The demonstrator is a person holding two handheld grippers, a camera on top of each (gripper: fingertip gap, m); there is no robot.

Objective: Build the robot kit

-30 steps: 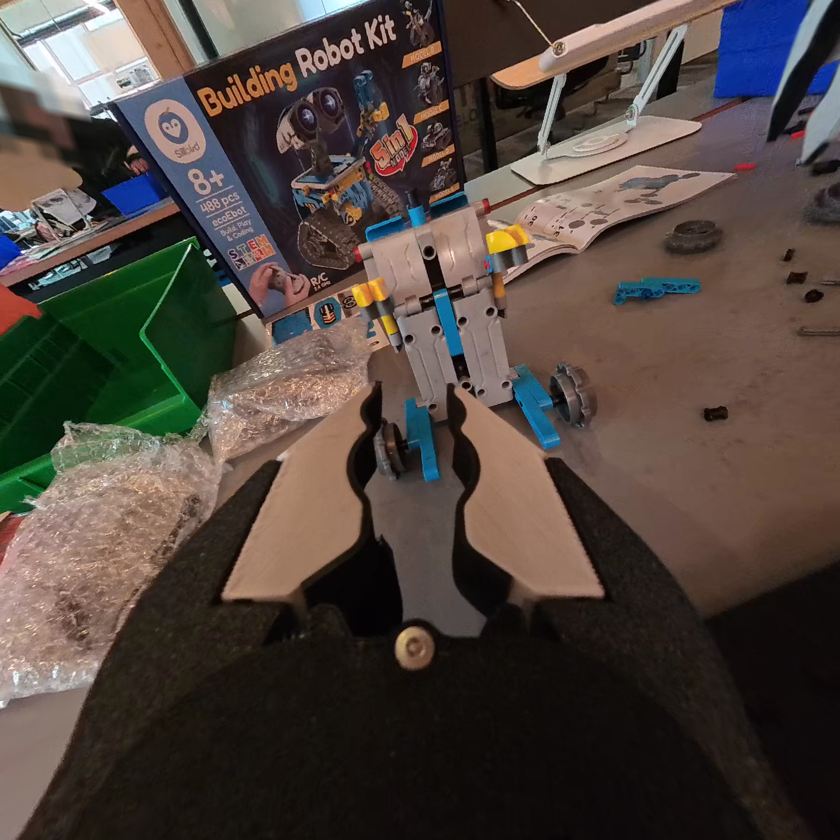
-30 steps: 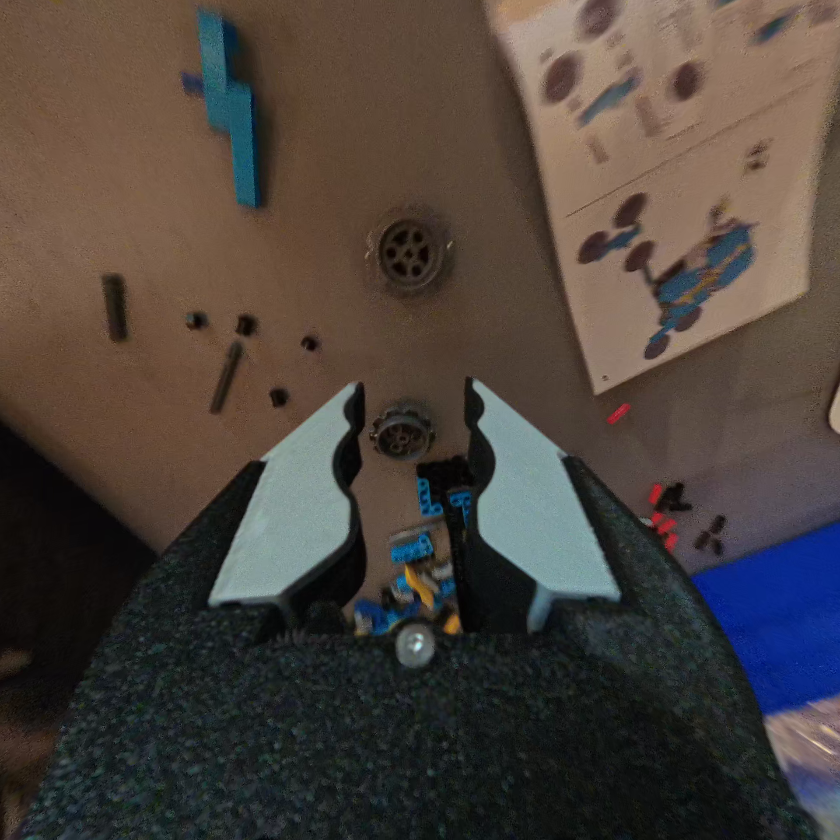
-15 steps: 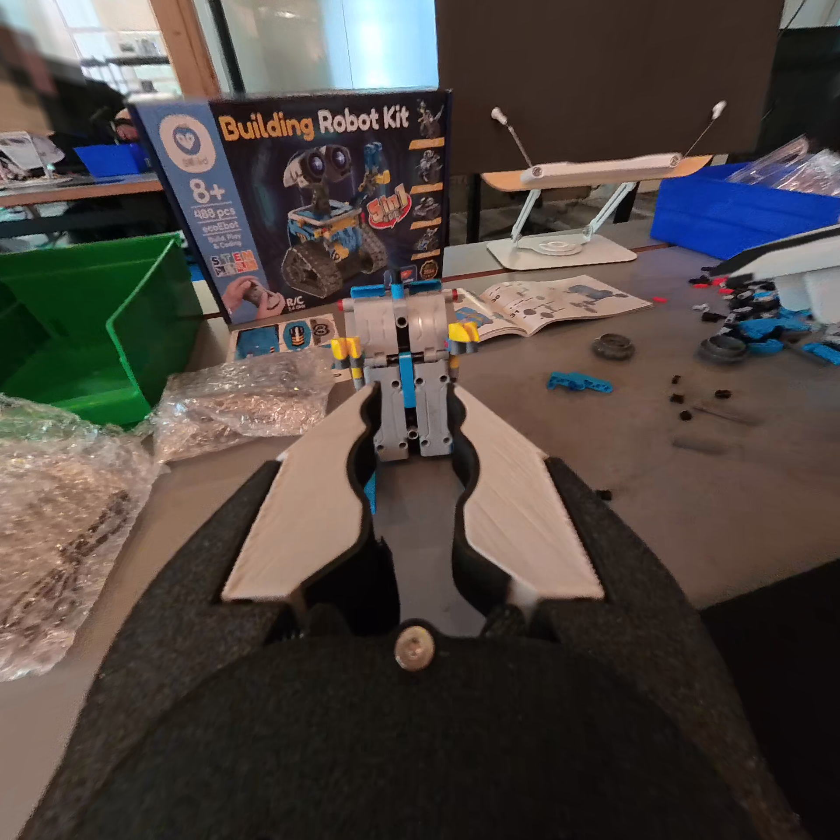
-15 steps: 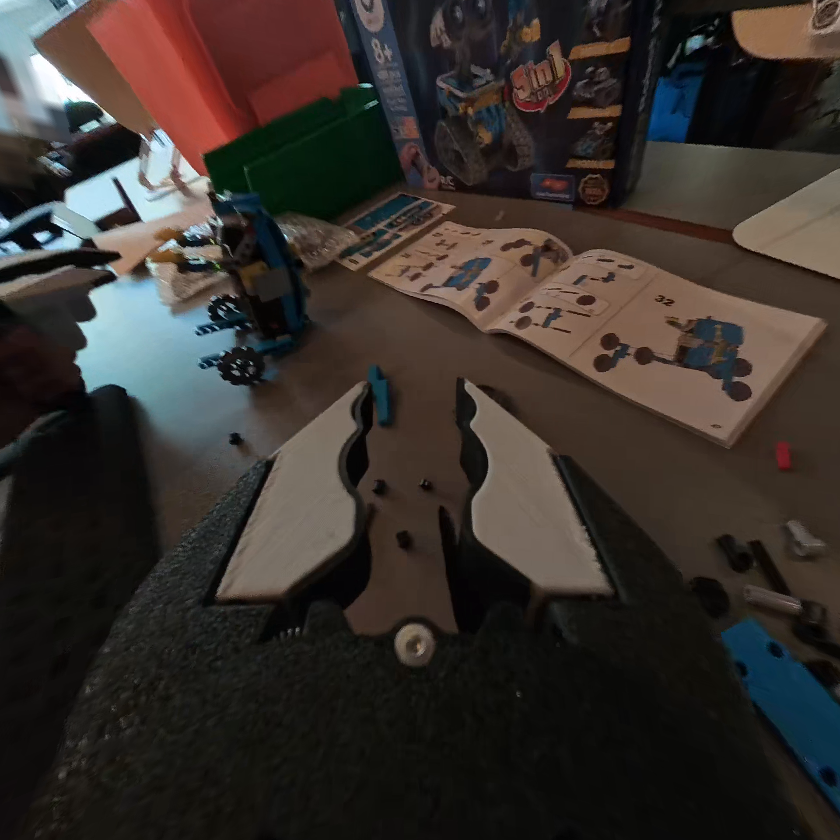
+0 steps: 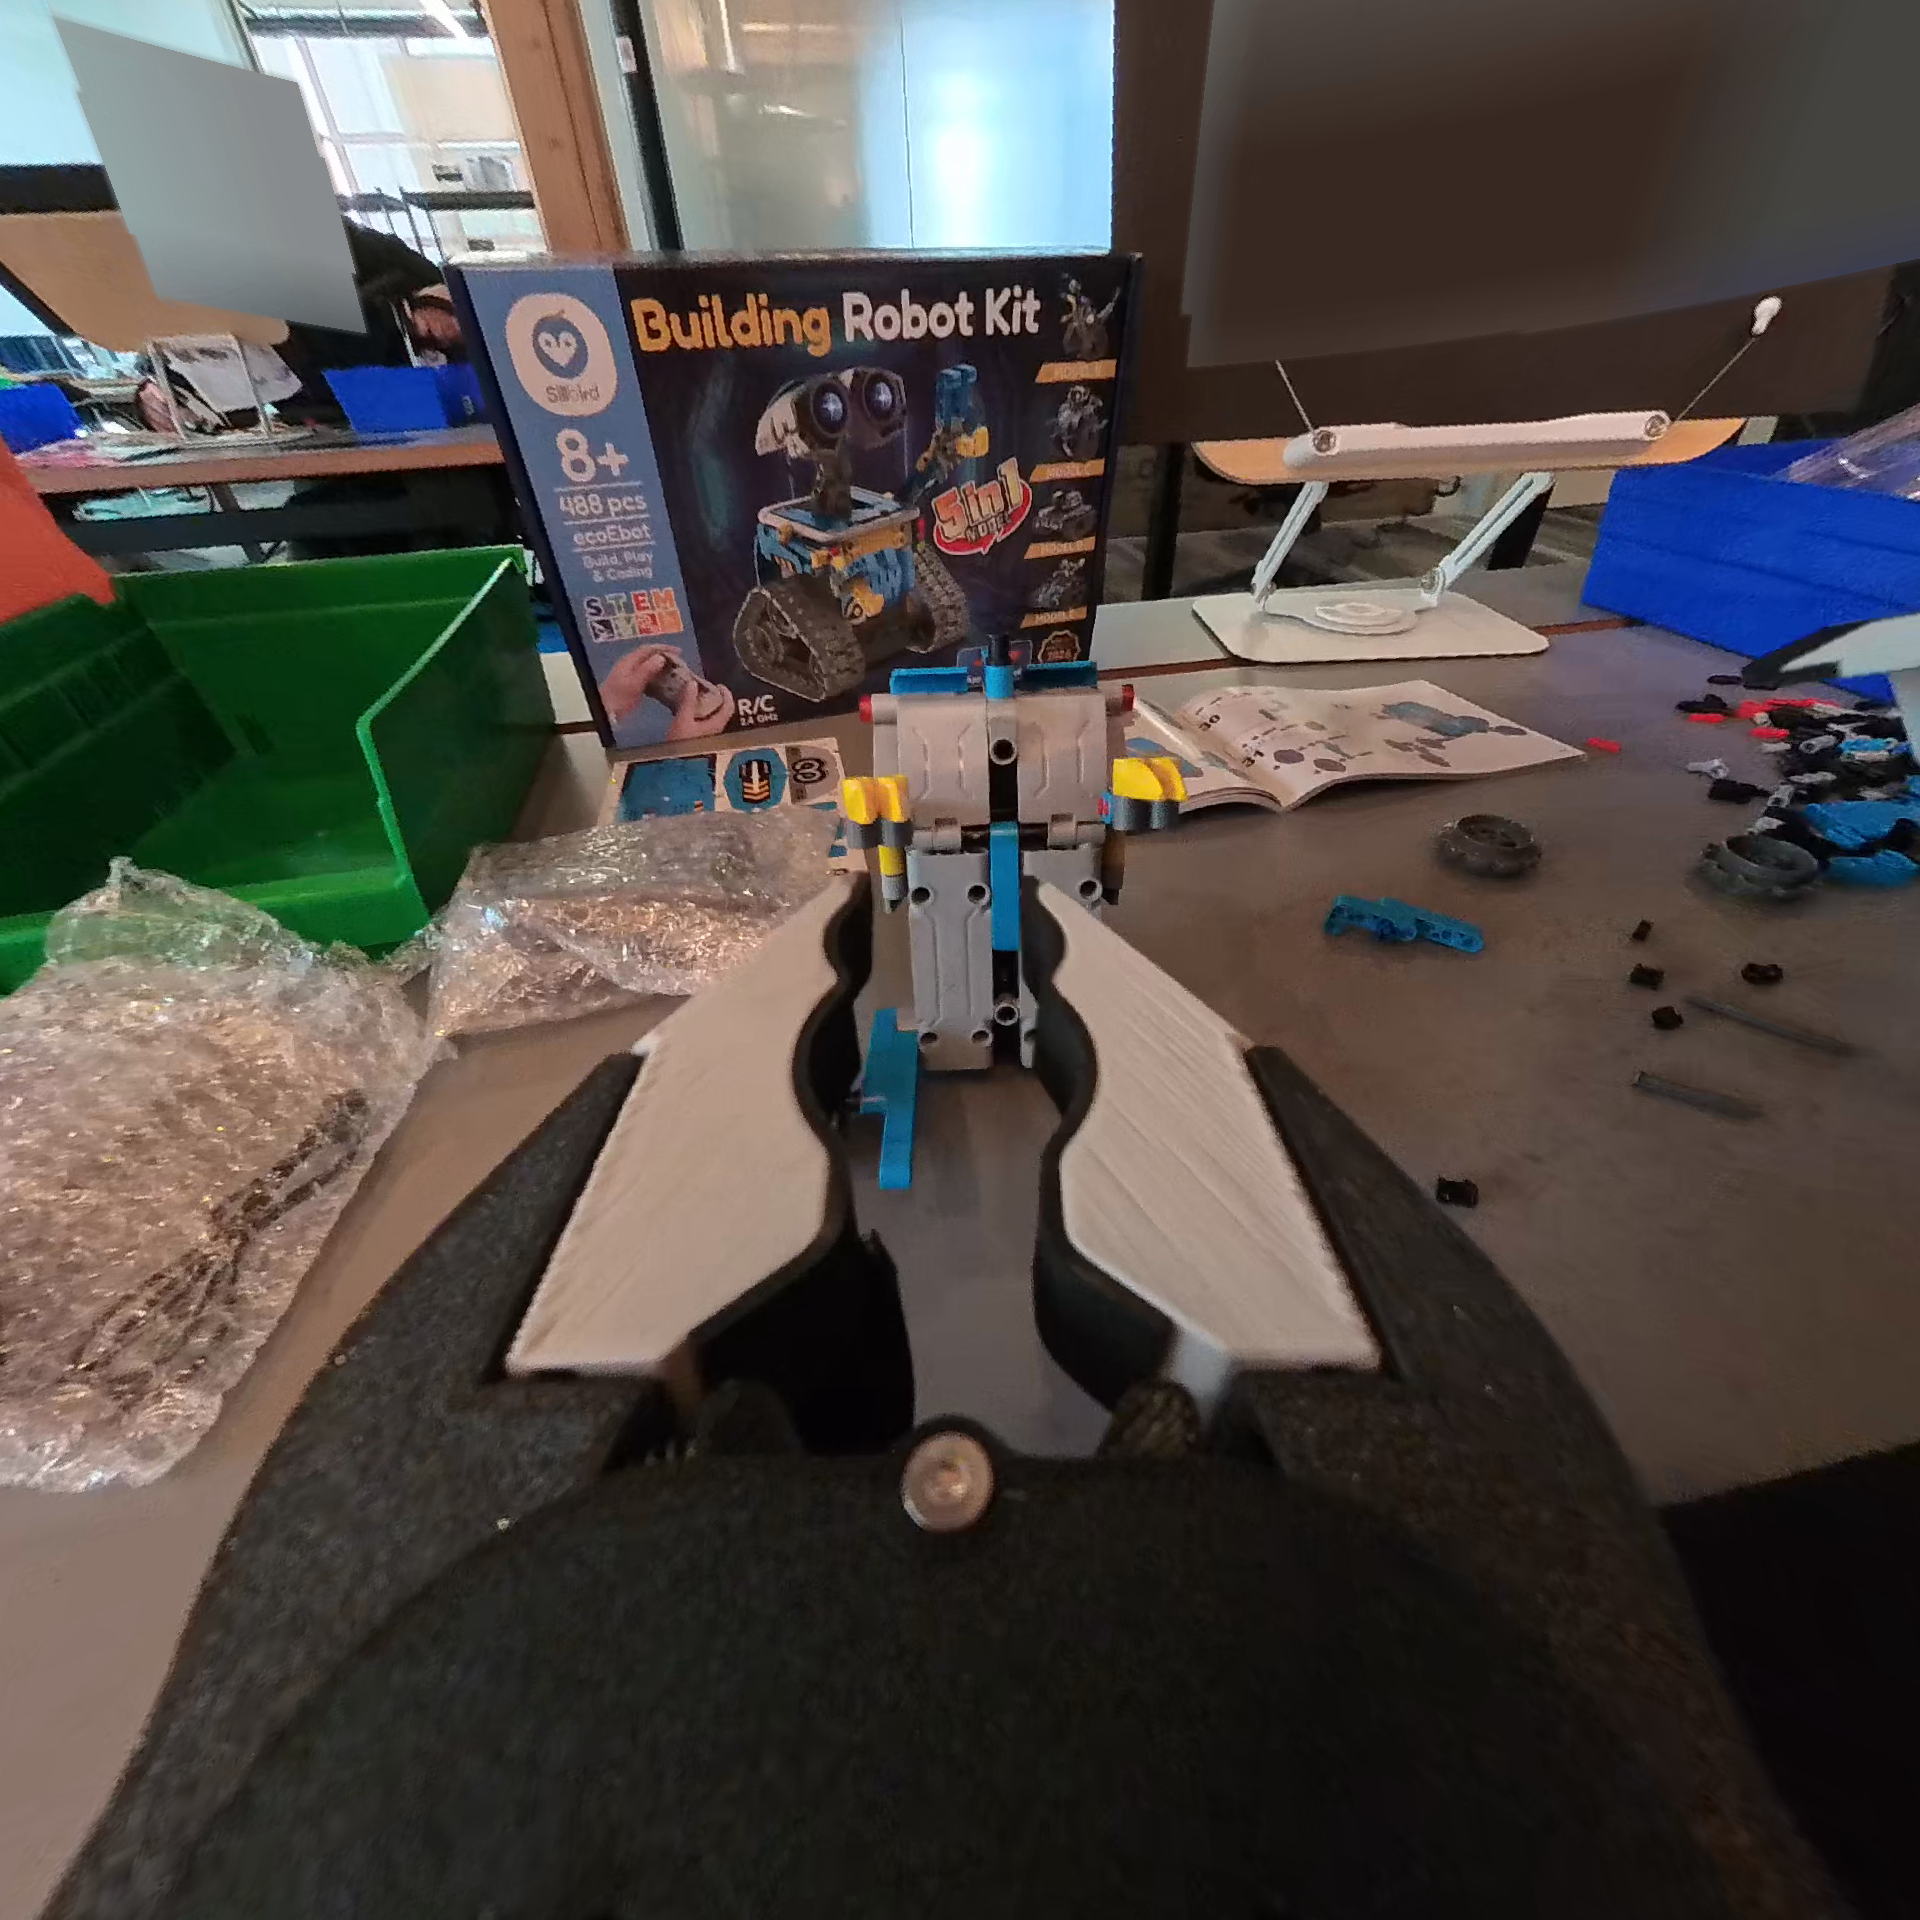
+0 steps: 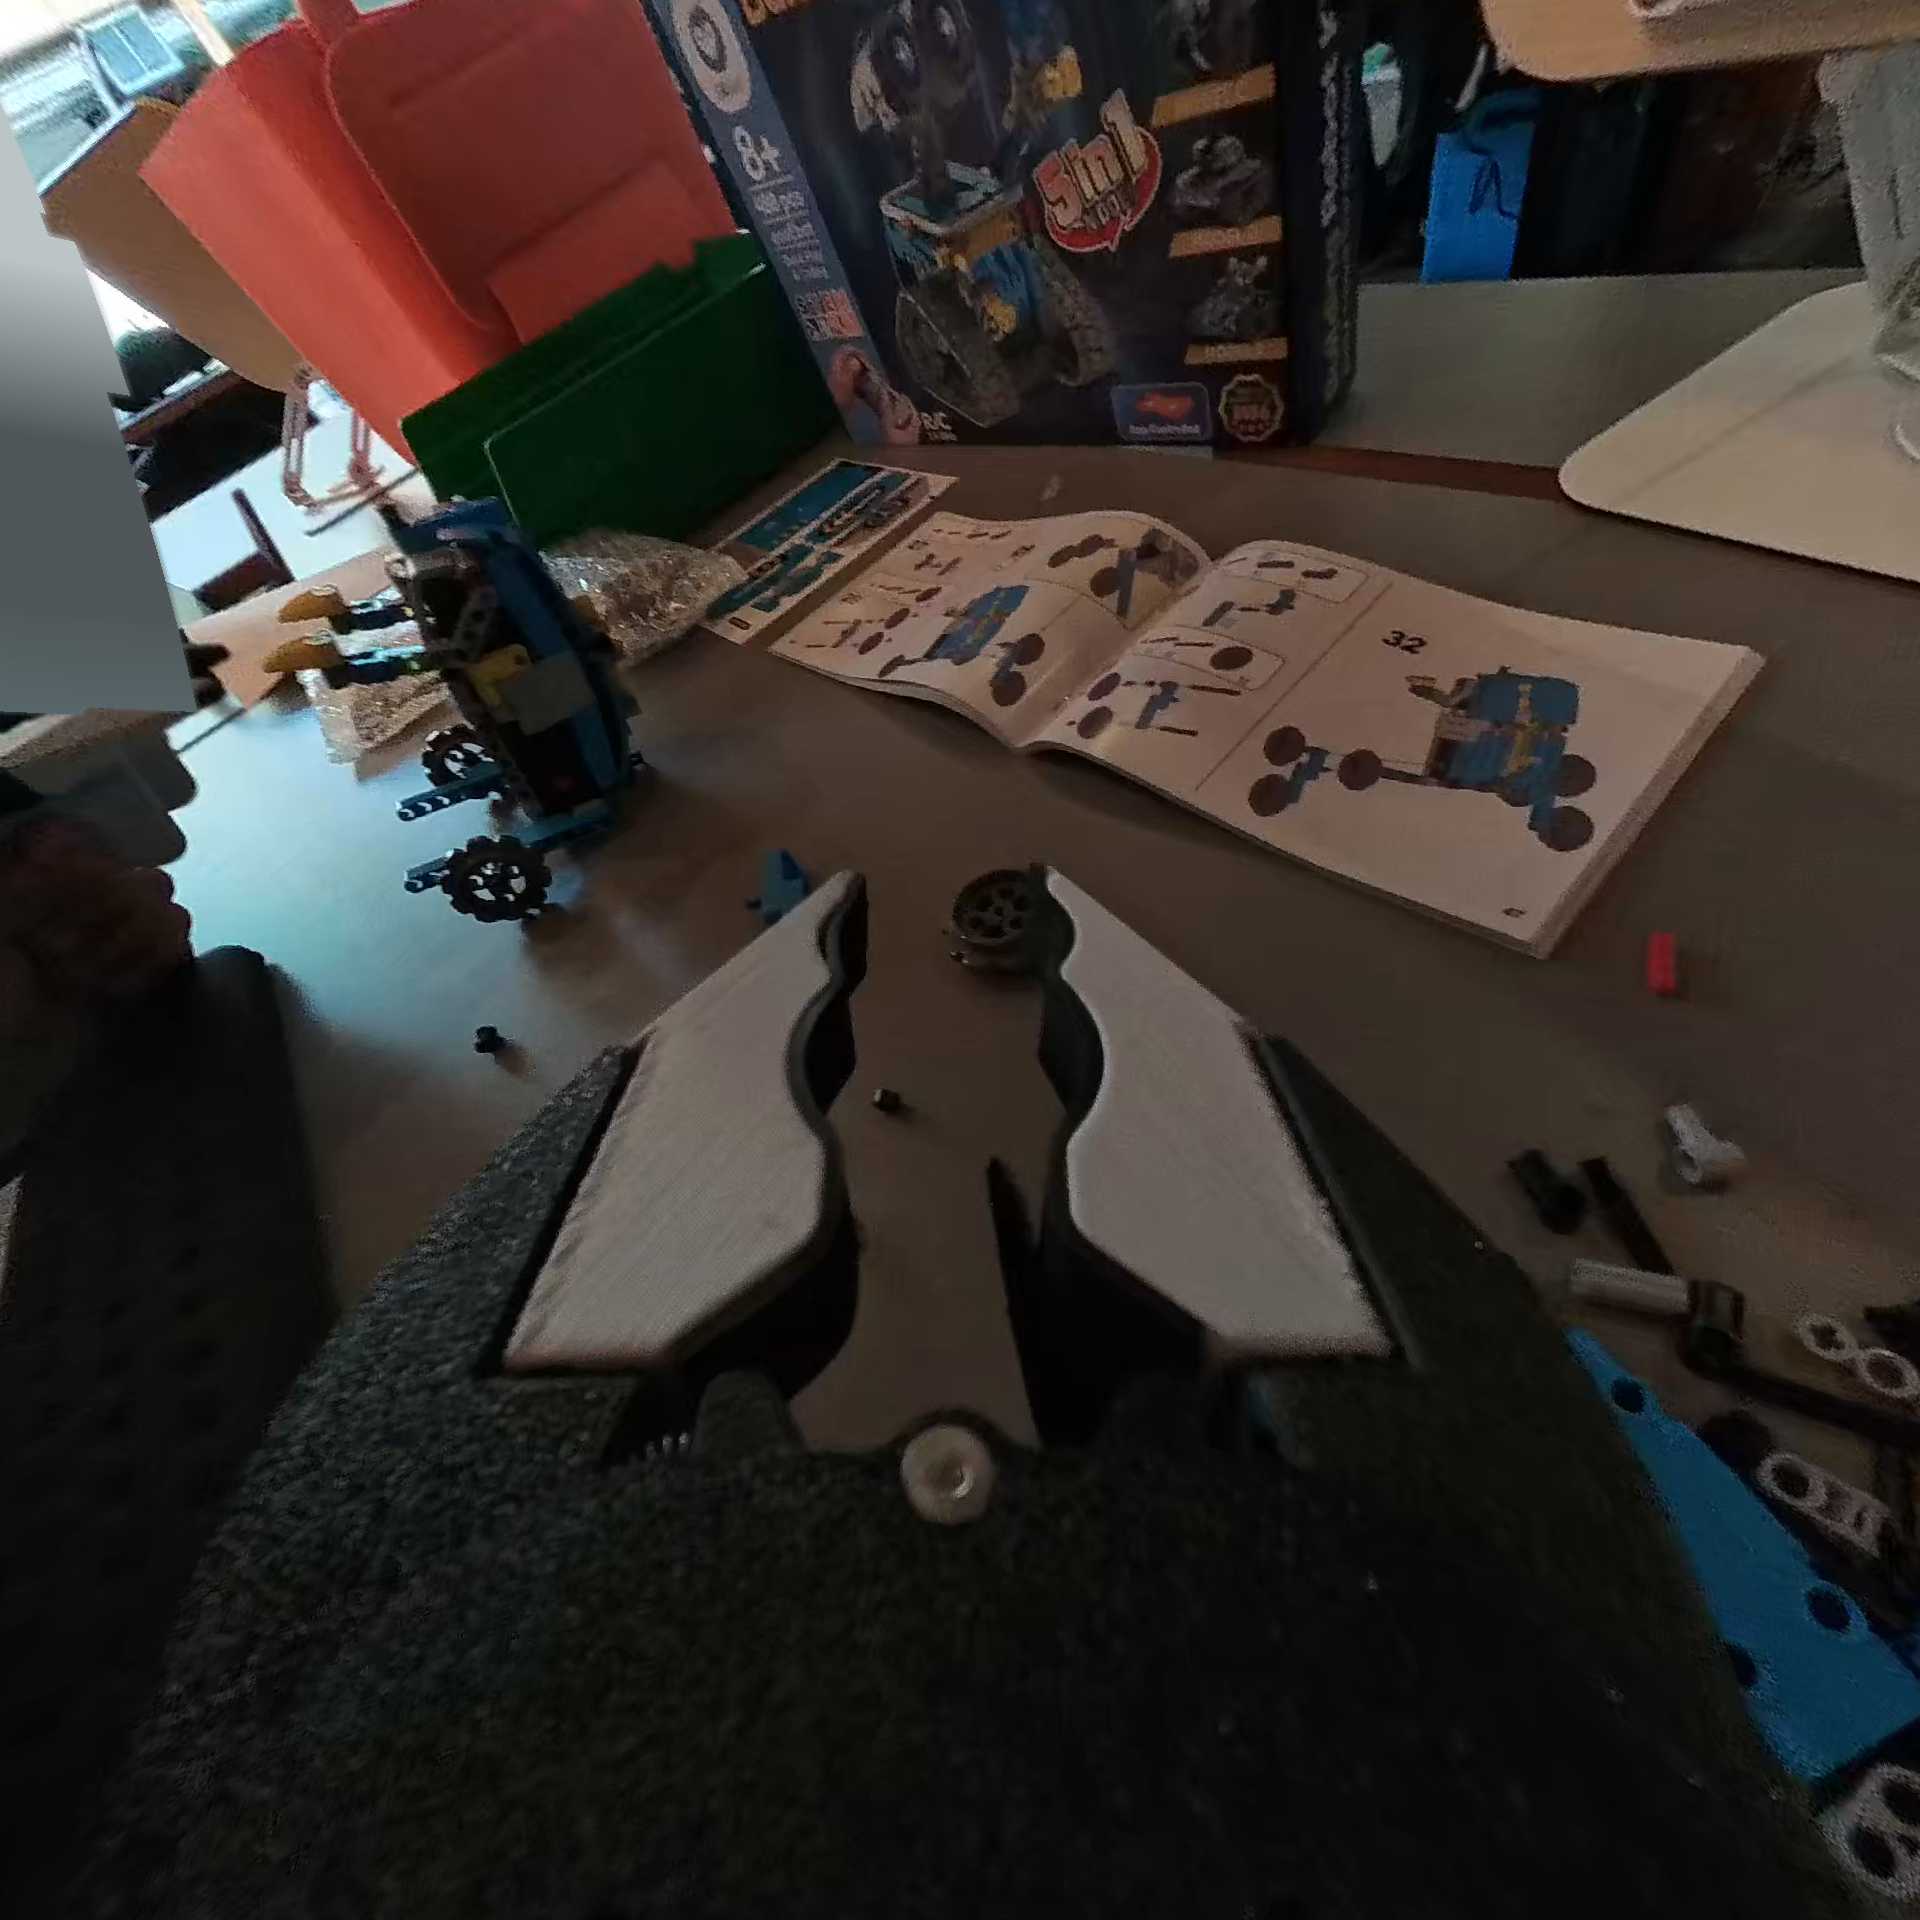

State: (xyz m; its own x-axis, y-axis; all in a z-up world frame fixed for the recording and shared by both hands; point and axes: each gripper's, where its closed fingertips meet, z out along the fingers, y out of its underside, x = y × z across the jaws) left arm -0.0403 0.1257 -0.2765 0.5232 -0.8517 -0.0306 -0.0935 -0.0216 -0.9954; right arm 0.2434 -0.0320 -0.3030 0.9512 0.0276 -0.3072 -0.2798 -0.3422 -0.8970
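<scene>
A grey, blue and yellow brick robot model (image 5: pixel 977 883) stands upright on the grey table (image 5: pixel 1351 1143). My left gripper (image 5: pixel 951 902) is open, and the model's lower body sits between its fingertips (image 5: pixel 790 997); I cannot tell if they touch it. My right gripper (image 6: pixel 954 904) is open and low over the table. A loose dark grey wheel (image 6: pixel 995 920) lies just beyond its right fingertip (image 6: pixel 1132 1039). The model also shows in the right wrist view (image 6: pixel 509 675), at the left, with two spoked wheels at its base. My right gripper shows at the right edge of the left wrist view (image 5: pixel 1849 655).
The kit box (image 5: pixel 810 499) stands behind the model, with a green bin (image 5: pixel 312 727) and bubble-wrap bags (image 5: pixel 623 914) to the left. An open instruction booklet (image 6: pixel 1299 717), a blue beam (image 5: pixel 1403 923) and a pile of small parts (image 5: pixel 1808 810) lie to the right. There is about 35 cm between the tips of the two grippers. The left gripper is farther from the loose dark grey wheel (image 6: pixel 995 920), some 30 cm, than the right, some 10 cm. Seen from the left wrist view (image 5: pixel 1498 844) as well.
My left gripper has levelled out and moved in, so the model now sits between its tips. My right gripper has swung up from looking straight down at the table to looking across it.
</scene>
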